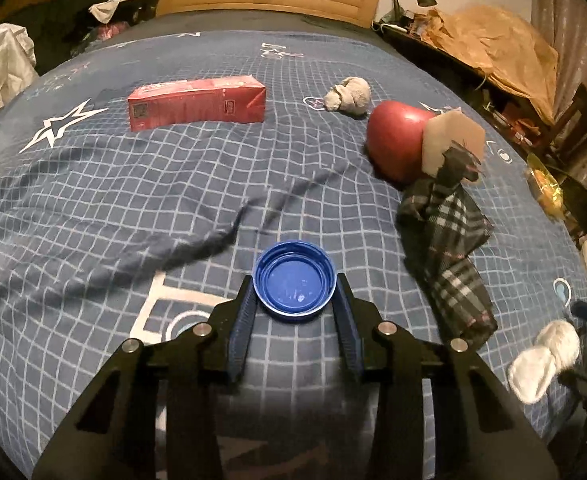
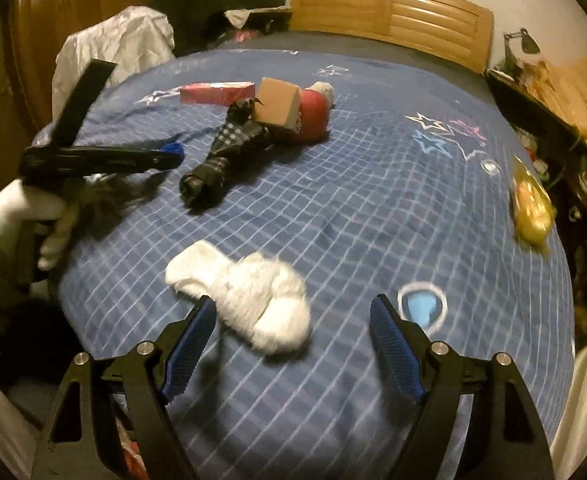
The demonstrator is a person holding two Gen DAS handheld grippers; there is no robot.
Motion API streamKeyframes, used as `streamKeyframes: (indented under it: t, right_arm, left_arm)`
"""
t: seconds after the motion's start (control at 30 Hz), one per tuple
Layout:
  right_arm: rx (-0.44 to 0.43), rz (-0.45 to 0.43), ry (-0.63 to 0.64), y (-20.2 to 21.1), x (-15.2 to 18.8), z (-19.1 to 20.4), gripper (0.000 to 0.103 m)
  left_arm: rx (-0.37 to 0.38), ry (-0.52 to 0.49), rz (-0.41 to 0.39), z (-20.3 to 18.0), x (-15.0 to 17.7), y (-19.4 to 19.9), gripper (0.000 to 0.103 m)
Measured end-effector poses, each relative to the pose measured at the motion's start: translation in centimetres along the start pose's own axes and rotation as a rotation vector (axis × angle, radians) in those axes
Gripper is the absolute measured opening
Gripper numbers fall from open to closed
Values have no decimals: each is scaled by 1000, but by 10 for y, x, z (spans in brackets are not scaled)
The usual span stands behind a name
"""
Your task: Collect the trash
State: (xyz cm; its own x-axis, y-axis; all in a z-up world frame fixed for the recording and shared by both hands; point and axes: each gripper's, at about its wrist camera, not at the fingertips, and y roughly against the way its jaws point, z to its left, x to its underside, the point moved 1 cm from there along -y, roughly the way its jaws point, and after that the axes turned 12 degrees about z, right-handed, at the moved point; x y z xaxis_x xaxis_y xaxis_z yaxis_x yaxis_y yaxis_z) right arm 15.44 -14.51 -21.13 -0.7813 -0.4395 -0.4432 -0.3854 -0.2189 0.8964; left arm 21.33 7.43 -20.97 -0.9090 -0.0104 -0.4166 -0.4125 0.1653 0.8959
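A wide bed covered by a blue grid-patterned quilt with printed stars (image 1: 93, 208) fills both views, and nearly everything that might be trash lies scattered on it, so the collecting looks barely begun. No bin or bag for the trash shows in either view.

Far across the quilt lies a long red cardboard carton (image 1: 197, 104) on its side. To its right sits a round red apple-like object (image 1: 393, 140), with a pale brown paper-like piece (image 1: 453, 136) against it and a dark plaid folded umbrella (image 1: 449, 248) stretching toward the camera. Beyond these is a small crumpled grey-white wad (image 1: 349, 94). A crinkled yellow plastic wrapper (image 2: 531, 208) rests at the bed's right edge. Near the foot lies a fluffy white sock or slipper (image 2: 249, 296), likely not trash.

The left gripper (image 1: 295, 300) is closed on a small round blue plastic bottle cap (image 1: 294, 280), lying open side up, with both blue pads pressed to its rim. This seems the first piece taken; whether it has left the quilt cannot be told.

The right gripper (image 2: 293, 344) hangs with its jaws spread wide and empty, the white sock just ahead of its left finger and partly between the fingers, untouched. A white-gloved hand (image 2: 33, 216) holds the left tool.
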Motion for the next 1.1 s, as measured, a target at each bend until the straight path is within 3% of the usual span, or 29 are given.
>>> streamKeyframes:
  t: [0.1, 0.23, 0.57, 0.77, 0.8, 0.87, 1.0, 1.1]
  right_arm:
    - [-42, -18, 3, 1, -13, 1, 80]
    - [-193, -57, -87, 8, -34, -8, 80]
    - [-186, -108, -306, -29, -127, -2, 71]
    - [-81, -118, -369, -55, -169, 8, 56]
    - [-77, -113, -373, -59, -172, 8, 54]
    - [-65, -102, -381, -64, -178, 7, 41]
    - [-70, -109, -389, -65, -178, 1, 39]
    - [-96, -188, -404, -42, -165, -5, 39]
  left_arm:
    - [3, 3, 2, 1, 2, -1, 37]
    - [0, 7, 3, 0, 2, -4, 37]
    - [4, 13, -8, 1, 2, -5, 38]
    - [1, 12, -11, 1, 3, -5, 37]
    - [1, 13, -11, 1, 3, -5, 37]
    - [1, 13, -11, 1, 3, -5, 37]
    - [2, 13, -12, 1, 3, -5, 38]
    - [6, 17, -17, 2, 3, -3, 38]
